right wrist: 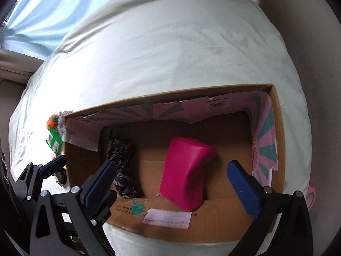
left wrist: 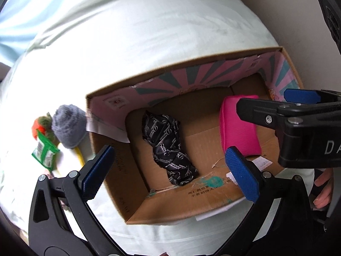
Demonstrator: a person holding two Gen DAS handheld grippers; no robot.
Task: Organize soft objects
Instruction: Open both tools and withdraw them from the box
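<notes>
An open cardboard box [left wrist: 106, 170] [right wrist: 279, 149] sits on a pale green bed. Inside lie a black patterned cloth roll [left wrist: 170, 149] [right wrist: 121, 164] on the left and a pink soft cushion [left wrist: 238, 128] [right wrist: 185, 172] towards the right. My left gripper [left wrist: 170, 170] is open and empty above the box's near side. My right gripper [right wrist: 177, 189] is open and empty just above the pink cushion, not touching it; it also shows in the left wrist view [left wrist: 298, 115]. Outside the box's left wall lie a grey fuzzy roll [left wrist: 68, 125], an orange and green plush [left wrist: 41, 125] and a green packet [left wrist: 44, 153].
The bed sheet [left wrist: 149, 32] stretches far behind the box. A light blue curtain [right wrist: 42, 10] hangs at the far left. A beige wall [right wrist: 309, 42] runs along the right side. A yellow strip [left wrist: 79, 155] lies beside the grey roll.
</notes>
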